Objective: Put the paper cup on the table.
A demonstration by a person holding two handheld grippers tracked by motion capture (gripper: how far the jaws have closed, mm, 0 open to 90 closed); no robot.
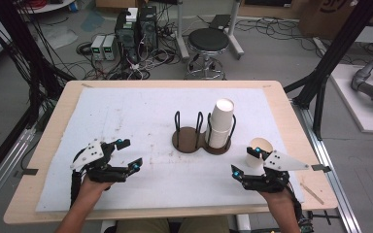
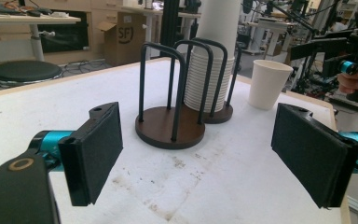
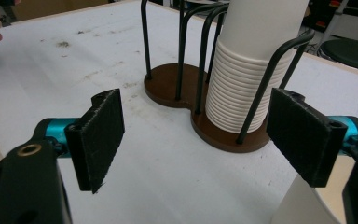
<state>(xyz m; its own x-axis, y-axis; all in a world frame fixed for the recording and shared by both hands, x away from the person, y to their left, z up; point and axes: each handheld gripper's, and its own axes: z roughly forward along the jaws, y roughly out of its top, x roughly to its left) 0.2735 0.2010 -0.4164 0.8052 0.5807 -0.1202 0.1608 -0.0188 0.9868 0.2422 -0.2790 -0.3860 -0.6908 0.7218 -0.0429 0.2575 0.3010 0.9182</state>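
Both grippers rest with jaws spread wide, gripping nothing. Nearest the right gripper (image 1: 245,161) is a single paper cup (image 1: 259,148), upright just beside its far jaw and to the right of the cup holder (image 1: 190,141). That holder's right bay carries the stack of paper cups (image 1: 221,124); its left bay is bare. Well left of the holder, the left gripper (image 1: 128,154) sits on the white mat (image 1: 126,116).

High view: above the counter's (image 1: 126,121) near edge, looking forward and down.
Left gripper view: low, facing the cup rack (image 2: 177,126) closely.
Right gripper view: closer still.
Shared: cup rack.
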